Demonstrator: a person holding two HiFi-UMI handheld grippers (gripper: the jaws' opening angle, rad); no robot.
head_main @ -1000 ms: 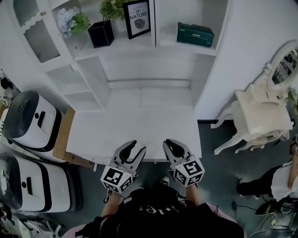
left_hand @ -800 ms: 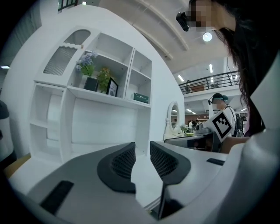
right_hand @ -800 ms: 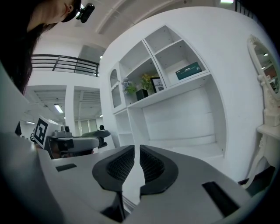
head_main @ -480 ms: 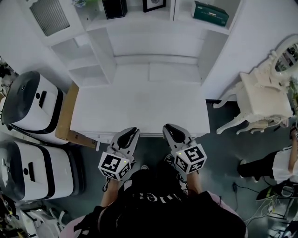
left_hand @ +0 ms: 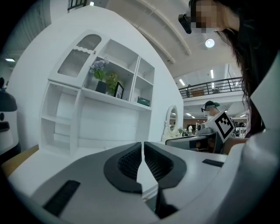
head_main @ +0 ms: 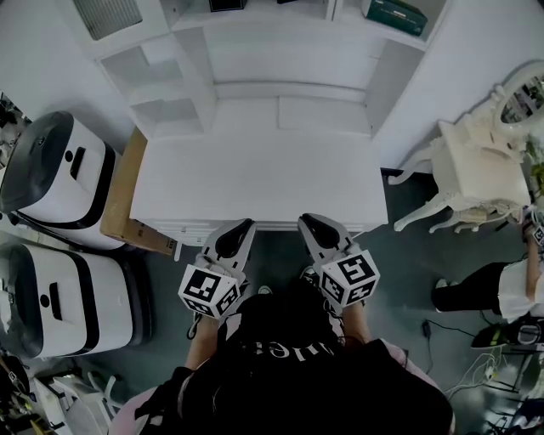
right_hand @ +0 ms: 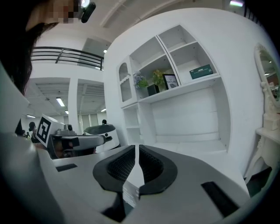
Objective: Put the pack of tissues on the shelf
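Note:
The green pack of tissues [head_main: 395, 15] lies in the upper right compartment of the white shelf unit [head_main: 289, 51] behind the desk. It shows small and far off in the left gripper view [left_hand: 143, 101] and in the right gripper view [right_hand: 201, 71]. My left gripper [head_main: 240, 228] is shut with nothing in it, just off the desk's front edge. My right gripper [head_main: 308, 223] hangs beside it, also shut and empty. In each gripper view the black pads meet, on the left gripper [left_hand: 142, 146] and on the right gripper [right_hand: 137, 151].
A bare white desk [head_main: 255, 183] stands in front of me. Two white-and-black machines [head_main: 51, 183] [head_main: 59, 302] and a brown board [head_main: 119, 200] are at the left. A white dressing table [head_main: 480, 174] and a person [head_main: 510, 297] are at the right. A plant and a framed picture [right_hand: 168, 81] sit on the shelf.
The left jaws have gone from open to shut. Both grippers have drawn back a little from the desk edge, and the shelf has slid toward the top of the head view.

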